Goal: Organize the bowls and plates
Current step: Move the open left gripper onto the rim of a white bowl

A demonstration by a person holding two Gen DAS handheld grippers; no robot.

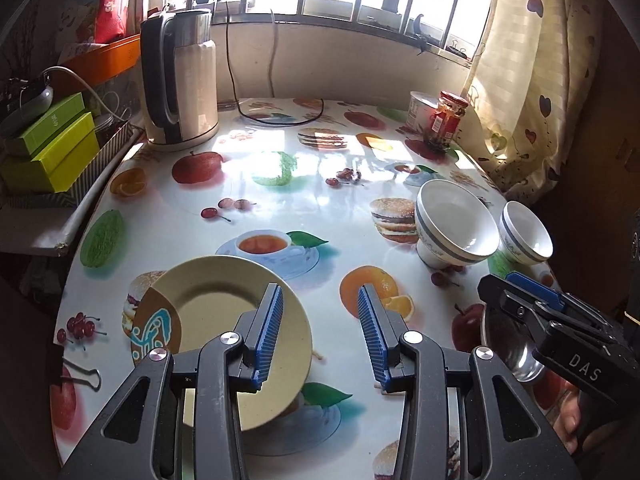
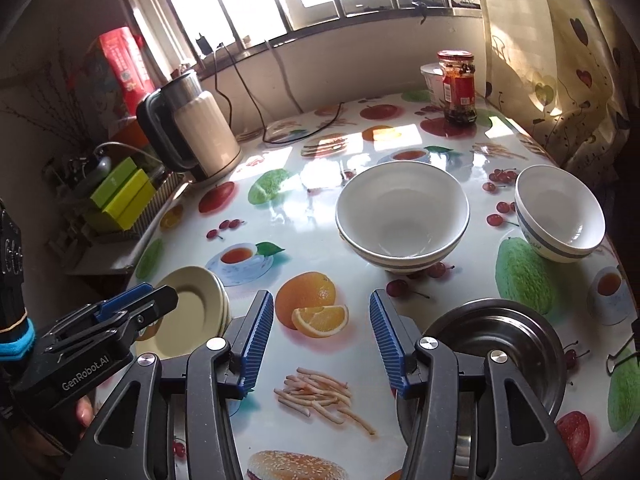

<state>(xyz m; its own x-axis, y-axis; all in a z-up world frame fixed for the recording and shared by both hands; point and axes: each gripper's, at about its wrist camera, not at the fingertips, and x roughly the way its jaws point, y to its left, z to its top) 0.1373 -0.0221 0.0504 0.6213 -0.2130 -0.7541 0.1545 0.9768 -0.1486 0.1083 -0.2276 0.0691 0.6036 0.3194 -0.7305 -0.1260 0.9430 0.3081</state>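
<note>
The left claw (image 1: 320, 332) is spread wide and holds nothing; its left finger hangs over the right side of the plates (image 1: 224, 344), its right finger over bare worktop (image 1: 248, 192). Those cream plates, stacked as the right view shows, lie at the near left of the worktop, a brown and teal pattern on their left rim. The right claw (image 2: 322, 340) is also wide and empty, above a printed orange, with a steel plate (image 2: 500, 356) lying under its right finger at the near right edge. In the left view the right claw (image 1: 532, 300) shows from the side, over that steel plate (image 1: 508, 344).

Past the claws, right of centre, the big bowl (image 2: 402, 216) stands upright, white with a grey band. The small bowl (image 2: 560, 212) stands apart to its right, close to the worktop's edge.

A binder clip (image 1: 84, 376) lies near the left edge. At the far left a kettle (image 1: 180, 80) stands with a cable looping behind it. At the far right a red-lidded jar (image 2: 458, 88) stands just in front of a white tub (image 2: 432, 80). Green boxes (image 1: 52, 148) are stacked on a shelf off the left side, and a curtain (image 1: 532, 80) hangs on the right.
</note>
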